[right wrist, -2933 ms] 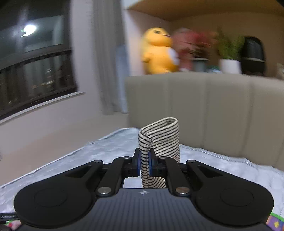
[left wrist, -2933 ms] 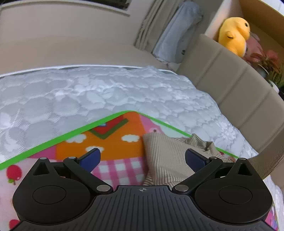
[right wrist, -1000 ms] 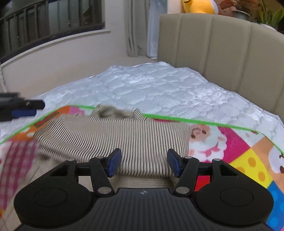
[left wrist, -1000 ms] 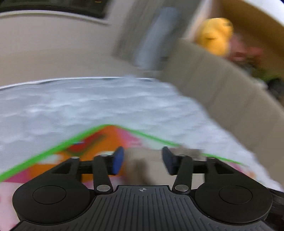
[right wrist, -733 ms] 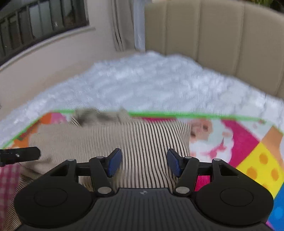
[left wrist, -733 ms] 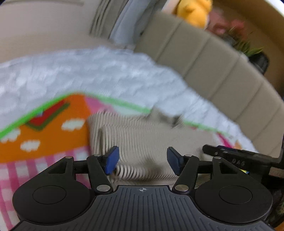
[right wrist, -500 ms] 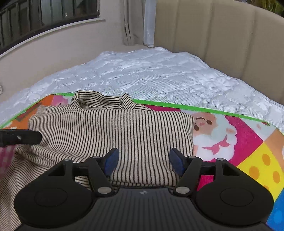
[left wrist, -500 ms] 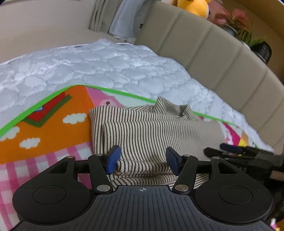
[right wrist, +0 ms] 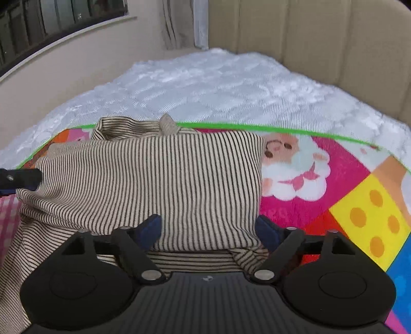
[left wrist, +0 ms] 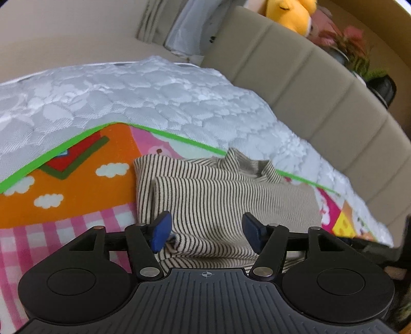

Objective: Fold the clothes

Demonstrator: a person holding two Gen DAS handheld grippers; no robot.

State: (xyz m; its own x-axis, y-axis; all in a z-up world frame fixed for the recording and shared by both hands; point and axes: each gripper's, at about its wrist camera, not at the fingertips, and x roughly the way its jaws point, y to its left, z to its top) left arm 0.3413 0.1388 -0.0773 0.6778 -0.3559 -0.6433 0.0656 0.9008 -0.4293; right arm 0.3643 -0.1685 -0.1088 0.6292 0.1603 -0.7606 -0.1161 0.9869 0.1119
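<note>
- Your left gripper (left wrist: 205, 228) hangs low over the striped top (left wrist: 218, 200), which lies partly folded on the colourful play mat (left wrist: 77, 179) spread over the white quilted bed cover (left wrist: 128, 97). Its jaws are apart and widening, with cloth below the gap but nothing pinched.
- The step in hand looks like taking the near hem for the next fold. On your left, aim for the loose bunched edge just by the left blue pad (left wrist: 160, 231), and catch every layer there, not only the top sleeve.
- Your right gripper (right wrist: 209, 231) also stands apart and is opening wider, its pads straddling the near right corner of the striped top (right wrist: 154, 185) without pressing on it.
- On the right, the lower layer pokes out under the folded panel near the right pad (right wrist: 267, 232); bite both layers together and lift both hands evenly, or the fold will skew.
- The left wrist view alone shows the sleeve folded across the body, the collar (left wrist: 246, 164) from that side, and the yellow plush toy (left wrist: 287, 12) above the beige headboard (left wrist: 308, 84).
- The right wrist view alone shows the garment's straight right edge beside the sheep print (right wrist: 295, 164), the tip of the other gripper (right wrist: 20, 178) touching or just over the cloth at far left, and the window (right wrist: 51, 15).
</note>
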